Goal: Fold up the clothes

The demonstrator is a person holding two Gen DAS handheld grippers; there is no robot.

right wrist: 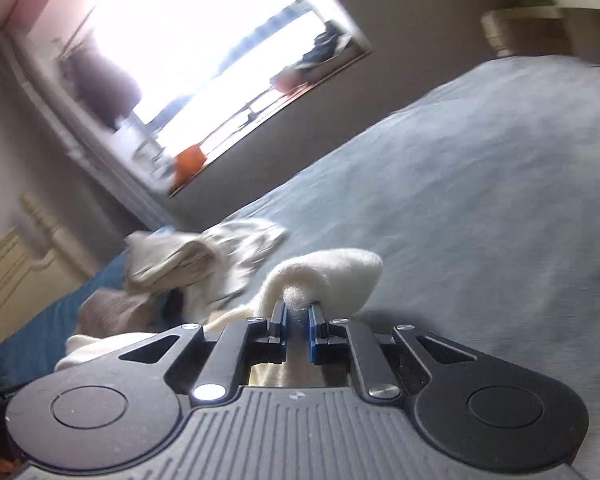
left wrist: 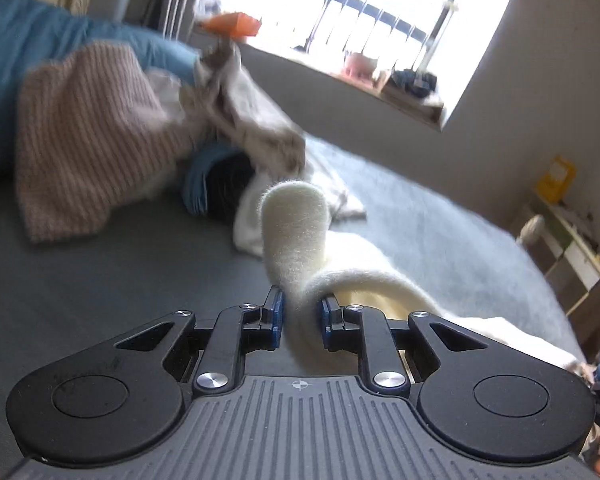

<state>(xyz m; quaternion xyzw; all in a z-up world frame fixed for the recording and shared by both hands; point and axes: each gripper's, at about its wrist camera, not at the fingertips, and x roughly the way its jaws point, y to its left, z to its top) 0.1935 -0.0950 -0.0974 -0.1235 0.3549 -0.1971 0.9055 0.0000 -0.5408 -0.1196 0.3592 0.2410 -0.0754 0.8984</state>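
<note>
A fluffy cream garment (left wrist: 294, 220) hangs from both grippers above the grey-blue bed (left wrist: 440, 232). My left gripper (left wrist: 302, 306) is shut on a thick fold of it, which stands up past the blue pads and trails off to the right. In the right wrist view the same cream garment (right wrist: 340, 270) bulges out beyond the fingers, and my right gripper (right wrist: 298, 312) is shut on a bunched edge of it. The cloth droops to the left under that gripper. The rest of the garment is hidden below the gripper bodies.
A heap of other clothes lies on the bed: a pink striped knit (left wrist: 88, 152), a beige piece (left wrist: 244, 120), a blue and black item (left wrist: 216, 188). A bright window (left wrist: 360, 20) with a cluttered sill is behind. A shelf unit (left wrist: 572, 248) stands right of the bed.
</note>
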